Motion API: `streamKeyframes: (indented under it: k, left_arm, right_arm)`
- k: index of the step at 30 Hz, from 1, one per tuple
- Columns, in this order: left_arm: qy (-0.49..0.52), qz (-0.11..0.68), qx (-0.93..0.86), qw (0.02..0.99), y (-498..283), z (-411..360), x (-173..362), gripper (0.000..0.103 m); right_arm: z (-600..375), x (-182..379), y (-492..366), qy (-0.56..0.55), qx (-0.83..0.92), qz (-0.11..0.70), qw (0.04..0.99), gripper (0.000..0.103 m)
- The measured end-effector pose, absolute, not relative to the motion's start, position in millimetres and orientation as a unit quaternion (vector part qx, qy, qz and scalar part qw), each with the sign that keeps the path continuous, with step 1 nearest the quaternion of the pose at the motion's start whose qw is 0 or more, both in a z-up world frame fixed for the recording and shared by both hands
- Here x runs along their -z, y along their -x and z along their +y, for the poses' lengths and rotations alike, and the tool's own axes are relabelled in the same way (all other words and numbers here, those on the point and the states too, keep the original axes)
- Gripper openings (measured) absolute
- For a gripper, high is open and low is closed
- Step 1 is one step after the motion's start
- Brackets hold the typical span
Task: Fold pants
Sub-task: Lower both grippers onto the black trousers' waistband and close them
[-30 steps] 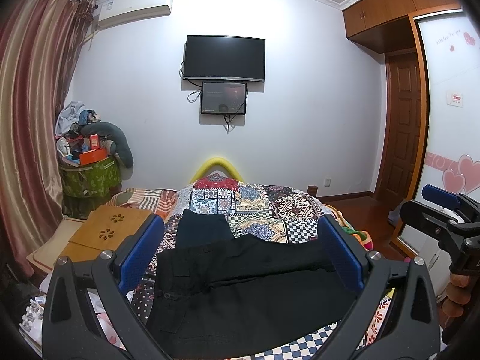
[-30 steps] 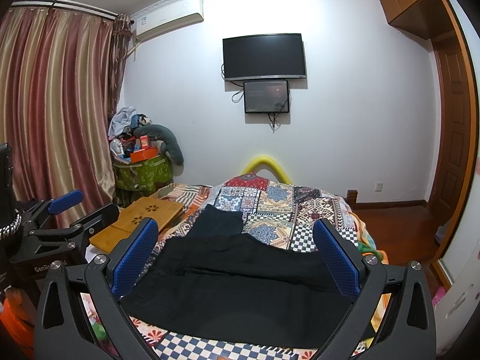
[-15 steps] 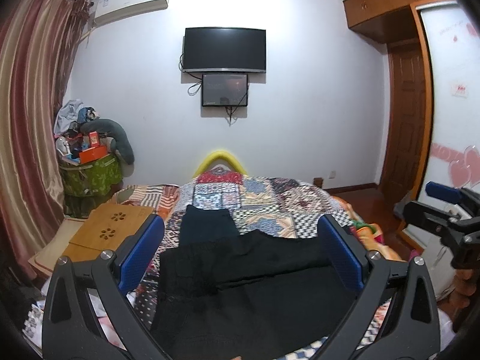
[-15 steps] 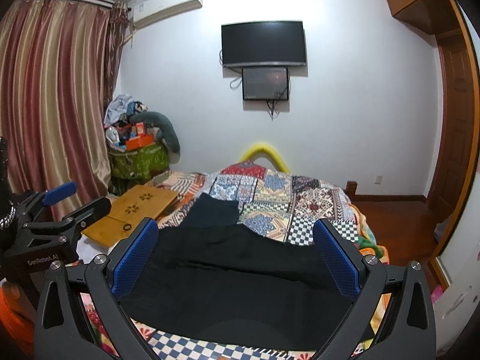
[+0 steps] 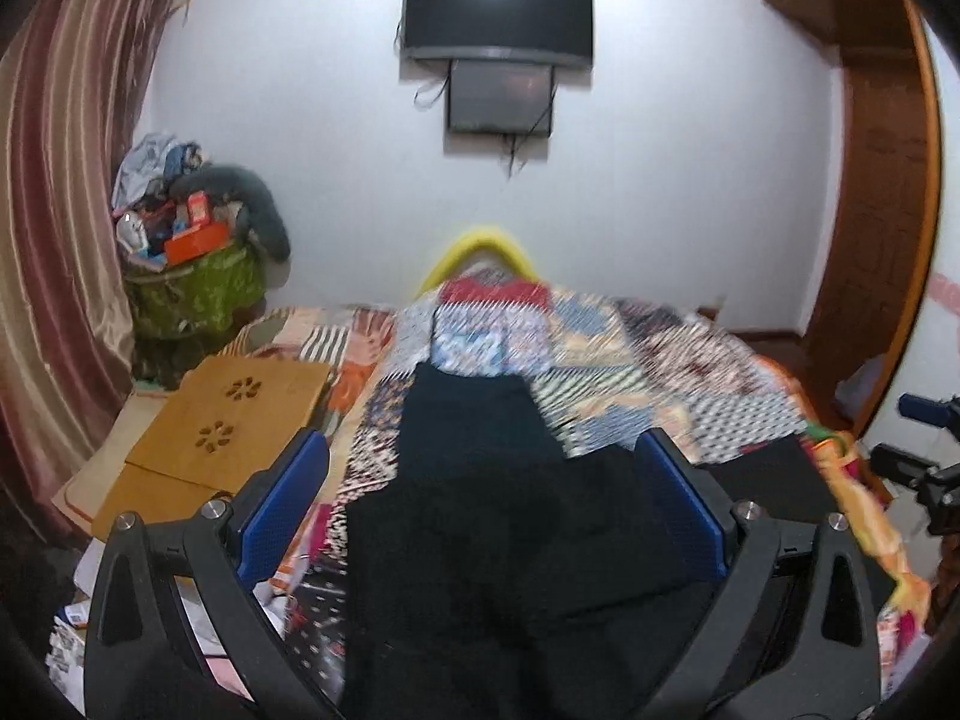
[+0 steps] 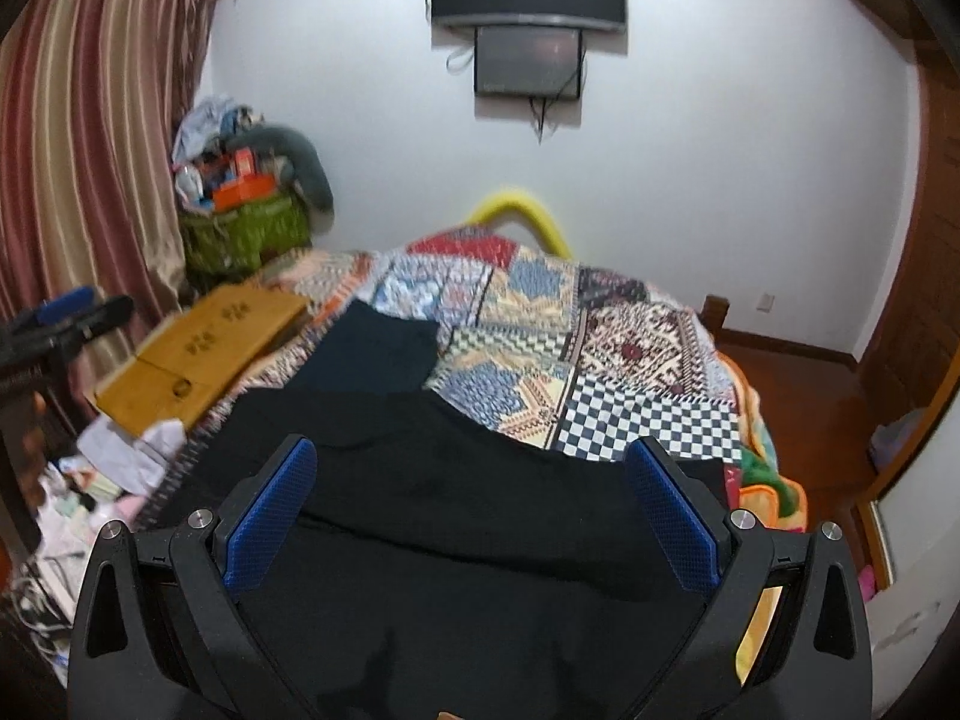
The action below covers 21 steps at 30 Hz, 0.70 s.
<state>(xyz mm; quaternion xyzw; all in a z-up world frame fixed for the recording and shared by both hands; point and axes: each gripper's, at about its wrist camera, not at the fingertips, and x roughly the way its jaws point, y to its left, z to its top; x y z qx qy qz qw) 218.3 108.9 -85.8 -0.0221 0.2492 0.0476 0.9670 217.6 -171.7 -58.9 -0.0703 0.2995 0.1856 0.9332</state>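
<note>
Black pants [image 5: 498,540] lie spread on a patchwork quilt [image 5: 630,372] on the bed; they also show in the right wrist view [image 6: 450,528]. A smaller dark garment [image 6: 372,354] lies beyond them. My left gripper [image 5: 480,510] is open and empty, hovering over the left part of the pants. My right gripper [image 6: 474,510] is open and empty, over the pants' near middle. The right gripper's tip [image 5: 924,456] shows at the right edge of the left wrist view; the left gripper [image 6: 66,318] shows at the left of the right wrist view.
A wooden lap desk [image 5: 210,426] lies left of the bed, with clutter on the floor [image 6: 102,474] near it. A green basket piled with things [image 5: 192,276] stands in the corner by the curtain. A TV [image 5: 498,12] hangs on the far wall. A wooden door [image 5: 870,240] is on the right.
Both grippers have tilted down and moved closer over the pants; the view is blurred from motion. Both stay open.
</note>
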Motion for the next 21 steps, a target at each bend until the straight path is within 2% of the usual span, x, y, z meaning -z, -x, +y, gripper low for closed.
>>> streamKeyframes:
  k: [8,15,19,21]
  left_arm:
    - [0.065,0.35,-0.098,0.929,-311.1,191.5,162.5,0.103]
    - [0.038,0.426,-0.126,0.895,-360.7,228.8,241.2,0.102]
    - [0.043,0.466,-0.11,0.877,-380.6,237.9,276.5,0.088]
    - [0.06,0.492,-0.094,0.864,-388.7,240.7,293.6,0.084]
  right_arm:
    - [-171.8,113.4,-300.3,0.097,-0.202,0.37,0.901,0.102]
    - [-159.5,158.7,-361.6,0.099,-0.234,0.427,0.868,0.101]
    - [-149.7,183.7,-386.7,0.118,-0.25,0.447,0.85,0.101]
    - [-146.2,192.9,-396.0,0.121,-0.259,0.457,0.842,0.101]
